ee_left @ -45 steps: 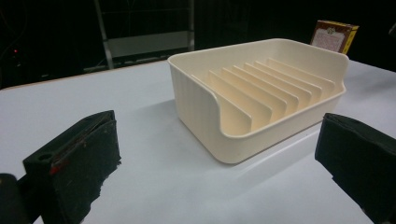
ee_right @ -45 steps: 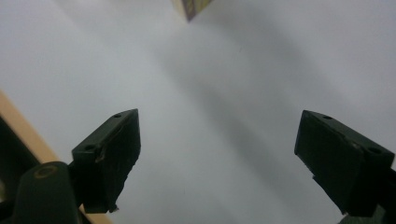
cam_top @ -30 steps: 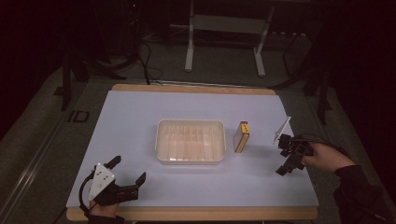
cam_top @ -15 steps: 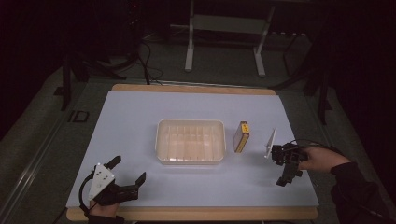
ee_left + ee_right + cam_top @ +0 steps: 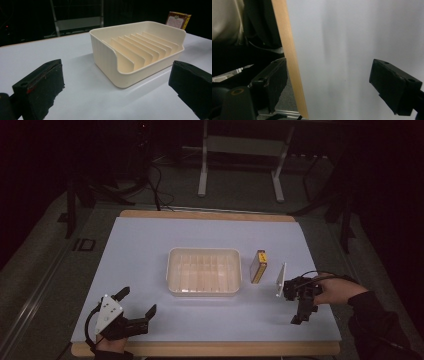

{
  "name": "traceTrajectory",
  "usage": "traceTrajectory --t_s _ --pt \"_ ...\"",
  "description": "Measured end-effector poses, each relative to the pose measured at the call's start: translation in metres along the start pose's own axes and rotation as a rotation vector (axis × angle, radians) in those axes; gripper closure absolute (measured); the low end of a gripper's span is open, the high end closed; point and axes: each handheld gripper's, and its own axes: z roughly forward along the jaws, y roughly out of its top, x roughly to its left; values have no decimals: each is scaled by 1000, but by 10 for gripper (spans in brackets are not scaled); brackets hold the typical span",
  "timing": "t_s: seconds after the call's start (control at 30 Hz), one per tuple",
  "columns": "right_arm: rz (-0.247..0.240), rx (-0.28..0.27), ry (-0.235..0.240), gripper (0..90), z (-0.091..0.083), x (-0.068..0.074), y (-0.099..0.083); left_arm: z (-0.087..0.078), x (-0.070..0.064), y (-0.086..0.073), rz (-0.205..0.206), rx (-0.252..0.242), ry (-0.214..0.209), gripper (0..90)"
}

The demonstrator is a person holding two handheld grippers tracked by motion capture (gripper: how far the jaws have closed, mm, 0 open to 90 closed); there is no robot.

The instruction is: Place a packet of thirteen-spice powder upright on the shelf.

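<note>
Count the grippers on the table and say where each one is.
2. The left gripper is near the table's front left corner, jaws open. The right gripper is near the right edge, just right of the box, jaws open.

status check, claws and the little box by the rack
Left claw open, empty, near table's front edge. Right claw open, empty, right of yellow box. Box beside cream rack, untouched. Nothing between.

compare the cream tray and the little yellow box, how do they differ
The cream tray is wide, low and open-topped, with ribs across its floor; the yellow box is narrow, closed and much smaller. The tray is plain cream; the box has a printed reddish face. Both rest on the white table, side by side but apart, with neither claw touching them.
</note>
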Motion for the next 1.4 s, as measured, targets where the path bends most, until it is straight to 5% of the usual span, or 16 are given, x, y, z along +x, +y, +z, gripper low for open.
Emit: traceTrajectory --t_s 0.37,0.83,1.4 --pt "-72 -19 22 156 -5 3 24 0 1 0 -3 2 -1 0" --pt "-126 -50 -6 154 -17 0 46 0 1 0 0 3 -3 0" --pt "-174 -82 -48 158 -55 -2 60 -5 2 -2 1 -4 8 0"
